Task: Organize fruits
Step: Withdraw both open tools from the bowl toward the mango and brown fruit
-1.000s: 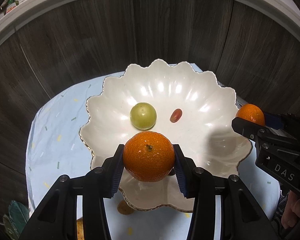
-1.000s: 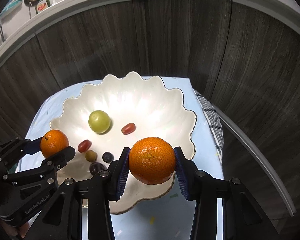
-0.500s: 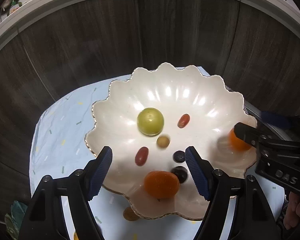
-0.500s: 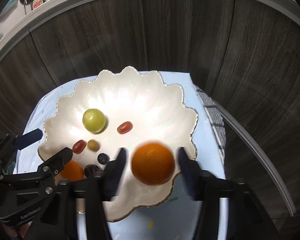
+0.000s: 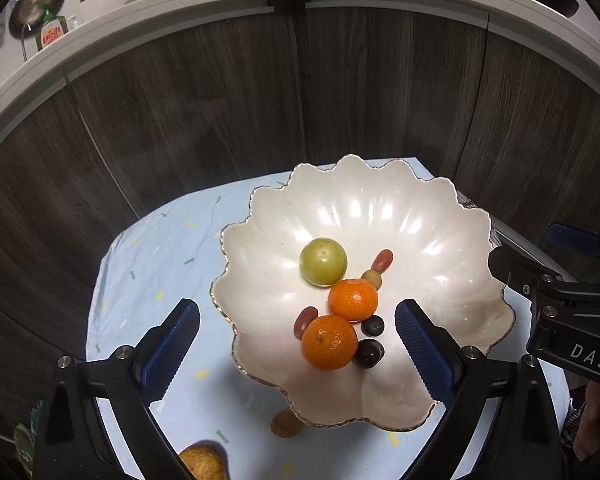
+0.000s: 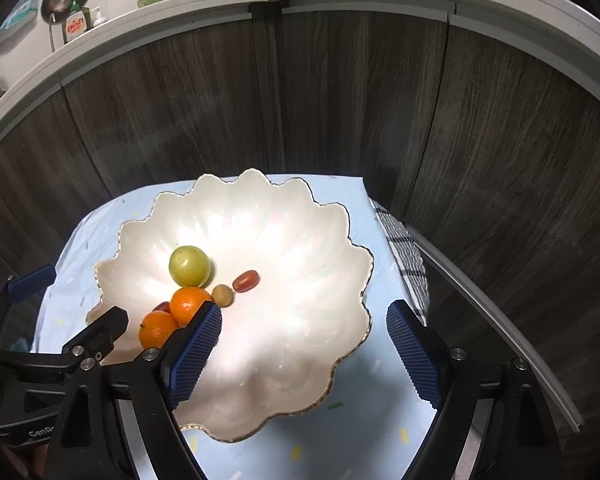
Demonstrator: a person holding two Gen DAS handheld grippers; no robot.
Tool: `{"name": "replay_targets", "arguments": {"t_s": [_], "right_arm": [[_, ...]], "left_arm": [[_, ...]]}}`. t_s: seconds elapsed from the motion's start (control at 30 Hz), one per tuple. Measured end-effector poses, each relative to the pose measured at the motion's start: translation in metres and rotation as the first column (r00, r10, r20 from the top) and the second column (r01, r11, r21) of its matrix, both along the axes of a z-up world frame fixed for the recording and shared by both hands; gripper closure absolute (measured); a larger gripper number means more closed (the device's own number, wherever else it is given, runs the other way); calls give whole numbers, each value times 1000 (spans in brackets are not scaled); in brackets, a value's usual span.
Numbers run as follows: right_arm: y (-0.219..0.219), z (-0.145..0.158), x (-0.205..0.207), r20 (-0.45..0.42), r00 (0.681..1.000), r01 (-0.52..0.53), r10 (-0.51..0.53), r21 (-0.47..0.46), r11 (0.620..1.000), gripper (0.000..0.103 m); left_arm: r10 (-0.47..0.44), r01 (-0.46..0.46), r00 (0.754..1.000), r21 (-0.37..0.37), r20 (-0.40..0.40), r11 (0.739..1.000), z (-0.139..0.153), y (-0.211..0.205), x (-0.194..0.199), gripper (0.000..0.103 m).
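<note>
Dark wood-grain panels rise behind a pale blue, confetti-speckled cloth (image 5: 148,264). On it sits a glossy white scalloped bowl (image 5: 432,216) with a gilt rim. Two dimpled mandarins (image 5: 330,342) lie touching inside it, beside a smooth green fruit (image 5: 323,261) and small grapes. Left gripper (image 5: 296,348) and right gripper (image 6: 302,346), ribbed blue pads, are opening wide, holding nothing.

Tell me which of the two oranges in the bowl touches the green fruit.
The farther orange, at the bowl's middle: it rests against the green fruit. The nearer orange sits below it, touching only that orange and the small dark fruits.
</note>
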State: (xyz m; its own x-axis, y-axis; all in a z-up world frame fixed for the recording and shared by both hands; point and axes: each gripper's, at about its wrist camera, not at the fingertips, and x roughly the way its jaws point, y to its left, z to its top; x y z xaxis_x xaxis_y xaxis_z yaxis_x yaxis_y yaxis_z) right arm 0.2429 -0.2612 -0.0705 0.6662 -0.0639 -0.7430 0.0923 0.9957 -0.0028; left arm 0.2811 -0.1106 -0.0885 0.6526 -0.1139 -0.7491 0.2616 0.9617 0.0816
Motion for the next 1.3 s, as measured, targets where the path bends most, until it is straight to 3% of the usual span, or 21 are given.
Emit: {"name": "replay_targets", "arguments": {"t_s": [0.77,1.3], "right_arm": [[31,38,-42,69,997,-22,21,3,1000,17],[61,44,-67,113,991,-79,78,-2,997,18]], "left_arm": [[39,-36,997,-38,72,999,45,32,-45,1],[122,-117,987,-52,107,992,53,67,-84,1]]}}
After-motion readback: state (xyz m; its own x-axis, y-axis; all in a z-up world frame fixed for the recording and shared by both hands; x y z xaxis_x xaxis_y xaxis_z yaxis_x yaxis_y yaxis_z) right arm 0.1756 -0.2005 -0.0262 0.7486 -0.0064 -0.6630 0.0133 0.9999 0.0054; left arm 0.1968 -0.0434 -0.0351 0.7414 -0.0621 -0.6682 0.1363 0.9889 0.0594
